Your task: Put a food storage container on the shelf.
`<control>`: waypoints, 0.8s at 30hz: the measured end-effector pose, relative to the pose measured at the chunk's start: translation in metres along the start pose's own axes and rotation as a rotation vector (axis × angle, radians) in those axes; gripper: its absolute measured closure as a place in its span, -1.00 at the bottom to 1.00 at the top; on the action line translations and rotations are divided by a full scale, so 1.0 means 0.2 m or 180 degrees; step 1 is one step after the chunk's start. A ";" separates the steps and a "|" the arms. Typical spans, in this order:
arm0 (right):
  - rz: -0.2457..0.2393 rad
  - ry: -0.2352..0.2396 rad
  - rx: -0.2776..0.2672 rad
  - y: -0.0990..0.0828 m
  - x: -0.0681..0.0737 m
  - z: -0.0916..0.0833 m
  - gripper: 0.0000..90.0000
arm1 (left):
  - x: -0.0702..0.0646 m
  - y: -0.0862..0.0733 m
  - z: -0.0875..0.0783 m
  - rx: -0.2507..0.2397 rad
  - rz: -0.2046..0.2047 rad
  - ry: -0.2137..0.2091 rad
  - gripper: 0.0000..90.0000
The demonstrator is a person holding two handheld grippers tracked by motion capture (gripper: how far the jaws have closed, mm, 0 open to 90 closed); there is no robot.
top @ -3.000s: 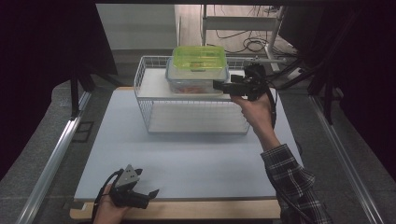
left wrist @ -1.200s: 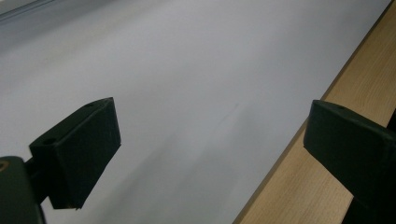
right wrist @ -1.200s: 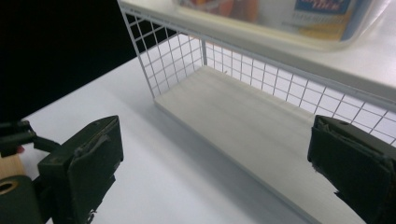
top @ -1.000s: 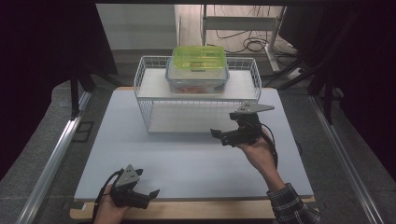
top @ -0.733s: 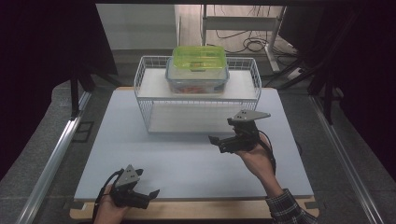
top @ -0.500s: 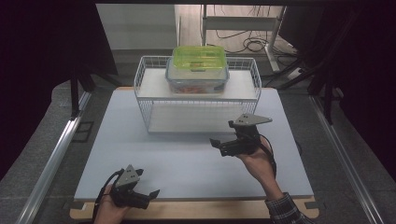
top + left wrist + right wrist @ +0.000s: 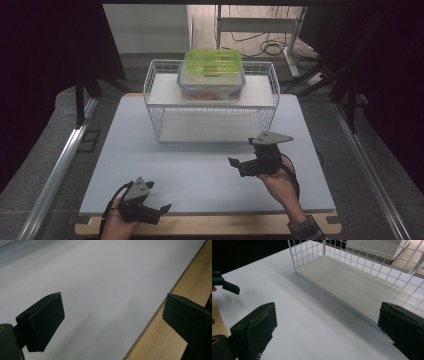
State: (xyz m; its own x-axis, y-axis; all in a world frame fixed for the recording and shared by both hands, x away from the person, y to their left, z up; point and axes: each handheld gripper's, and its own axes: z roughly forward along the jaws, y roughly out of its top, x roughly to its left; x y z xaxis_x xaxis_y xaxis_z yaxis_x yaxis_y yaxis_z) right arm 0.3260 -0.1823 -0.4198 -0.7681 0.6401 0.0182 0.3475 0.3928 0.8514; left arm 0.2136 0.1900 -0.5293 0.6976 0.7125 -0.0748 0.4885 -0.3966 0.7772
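Note:
A clear food box with a green lid (image 7: 212, 72) sits on the upper shelf of a white wire rack (image 7: 160, 102) at the back of the table. My right gripper (image 7: 239, 165) hovers open over the white mat in front of the rack, empty; its own view looks at the rack's lower shelf (image 7: 352, 282). My left gripper (image 7: 159, 210) rests open at the mat's near left edge, nothing between its jaws. The left gripper view shows white mat (image 7: 100, 277) and the wooden table edge (image 7: 160, 337).
The white mat (image 7: 200, 170) covers a wooden tabletop (image 7: 215, 227). Metal rails run along both sides (image 7: 60, 165). Cables and a stand lie on the floor behind the rack (image 7: 270, 45). The left gripper's jaw tip (image 7: 227, 286) appears far left in the right gripper view.
My right gripper has pulled back from the food box on the rack and come down toward me over the mat, empty. The left gripper has not moved.

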 end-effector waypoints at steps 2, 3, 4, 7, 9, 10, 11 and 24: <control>0.0013 -0.0016 0.0019 -0.01 0.01 -0.01 -0.96 | 0.00 0.00 0.00 -0.0004 0.0006 -0.0001 -0.91; 0.0027 -0.0018 0.0032 -0.02 0.01 -0.02 -0.97 | 0.00 0.00 0.00 -0.0006 0.0006 0.0002 -0.91; 0.0036 -0.0031 0.0032 -0.02 0.01 -0.02 -0.97 | 0.01 0.00 0.00 -0.0006 -0.0002 0.0005 -0.91; 0.0059 -0.0043 0.0010 -0.04 0.01 -0.05 -0.97 | 0.02 -0.01 -0.01 -0.0037 -0.0045 0.0003 -0.91; 0.0056 -0.0055 0.0001 -0.05 0.02 -0.06 -0.97 | 0.03 -0.01 -0.01 -0.0055 -0.0067 -0.0002 -0.91; 0.0046 -0.0061 0.0000 -0.06 0.02 -0.07 -0.97 | 0.03 -0.01 -0.01 -0.0055 -0.0071 0.0000 -0.91; 0.0043 -0.0065 0.0006 -0.06 0.02 -0.07 -0.97 | 0.03 -0.01 -0.01 -0.0056 -0.0072 0.0001 -0.91; 0.0042 -0.0163 0.0049 -0.19 0.02 -0.13 -0.98 | 0.03 -0.01 -0.01 -0.0062 -0.0076 -0.0003 -0.91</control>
State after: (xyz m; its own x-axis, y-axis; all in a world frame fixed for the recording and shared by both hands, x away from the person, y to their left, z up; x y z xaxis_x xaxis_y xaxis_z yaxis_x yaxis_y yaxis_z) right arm 0.2962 -0.2130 -0.4377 -0.7350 0.6781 0.0021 0.3658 0.3939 0.8432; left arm 0.2153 0.1959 -0.5294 0.6865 0.7210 -0.0941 0.4946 -0.3681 0.7873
